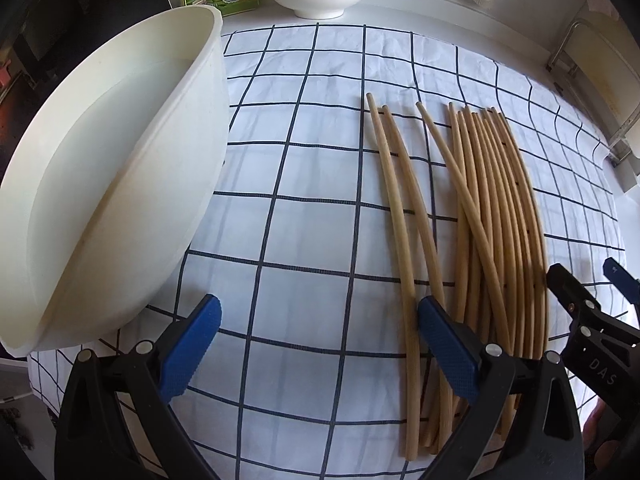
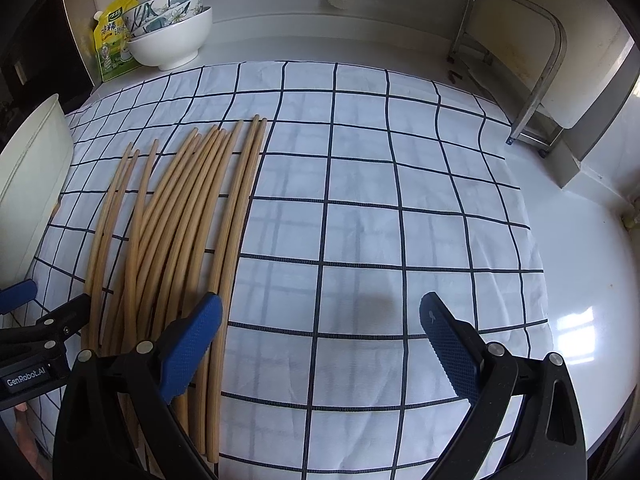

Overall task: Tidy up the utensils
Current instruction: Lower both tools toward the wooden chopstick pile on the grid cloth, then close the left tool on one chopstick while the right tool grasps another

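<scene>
**Beside the tub, chopsticks wait**

Right of the white tub (image 1: 120,184), chopsticks (image 1: 492,216) lie bunched lengthwise on the checked cloth (image 2: 380,208) (easy to scoop). Both the left gripper (image 1: 320,344) and the right gripper (image 2: 320,340) are spread, empty.

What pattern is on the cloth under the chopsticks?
White cloth with a dark blue grid of thin lines; clearest in the right wrist view, beneath the chopsticks.

Two low, close wrist cameras face forward across the tabletop (image 2: 580,264), both sharing the chopsticks (image 1: 492,216) and checked cloth (image 2: 380,208).
</scene>
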The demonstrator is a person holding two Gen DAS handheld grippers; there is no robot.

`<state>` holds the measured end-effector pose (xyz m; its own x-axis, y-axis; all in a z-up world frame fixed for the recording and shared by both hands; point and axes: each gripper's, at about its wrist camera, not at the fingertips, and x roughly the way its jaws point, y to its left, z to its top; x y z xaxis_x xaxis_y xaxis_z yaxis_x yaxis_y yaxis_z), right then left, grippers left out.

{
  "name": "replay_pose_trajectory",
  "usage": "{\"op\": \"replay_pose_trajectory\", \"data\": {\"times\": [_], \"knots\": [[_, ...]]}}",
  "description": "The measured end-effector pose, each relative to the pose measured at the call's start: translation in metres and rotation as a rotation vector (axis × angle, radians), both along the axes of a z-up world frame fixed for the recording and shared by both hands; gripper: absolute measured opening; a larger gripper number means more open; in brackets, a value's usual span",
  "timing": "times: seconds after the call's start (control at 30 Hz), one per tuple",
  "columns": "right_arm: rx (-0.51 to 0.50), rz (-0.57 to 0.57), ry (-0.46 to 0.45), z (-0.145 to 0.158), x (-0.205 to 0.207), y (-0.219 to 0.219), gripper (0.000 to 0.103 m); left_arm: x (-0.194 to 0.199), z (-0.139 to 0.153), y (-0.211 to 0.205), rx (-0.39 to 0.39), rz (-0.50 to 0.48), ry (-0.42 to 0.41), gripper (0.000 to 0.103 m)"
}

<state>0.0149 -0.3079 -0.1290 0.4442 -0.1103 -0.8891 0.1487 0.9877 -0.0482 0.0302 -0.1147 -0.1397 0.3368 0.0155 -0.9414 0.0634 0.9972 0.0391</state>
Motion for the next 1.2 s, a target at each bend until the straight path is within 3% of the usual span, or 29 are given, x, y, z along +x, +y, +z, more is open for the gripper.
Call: {"op": "replay_pose_trajectory", "data": {"times": [0.87, 0.97, 1.1, 1.2], "knots": [[-0.044, 0.049, -0.022, -0.006, 0.002, 0.008, 0.093, 0.020, -0.005, -0.004, -0.013, -0.001, 0.002, 0.096], [-0.024, 0.078, -0.031, -0.005, 0.002, 0.010, 0.080, 0.020, -0.004, -0.008, -0.025, -0.027, -0.008, 0.087], [0.042, 0.112, -0.027, -0.002, 0.001, 0.015, 0.053, 0.020, 0.001, -0.014, -0.047, -0.050, -0.014, 0.062], [0.048, 0.140, -0.025, -0.001, 0.002, 0.020, 0.039, 0.020, 0.005, -0.019, -0.055, -0.069, -0.016, 0.044]]}}
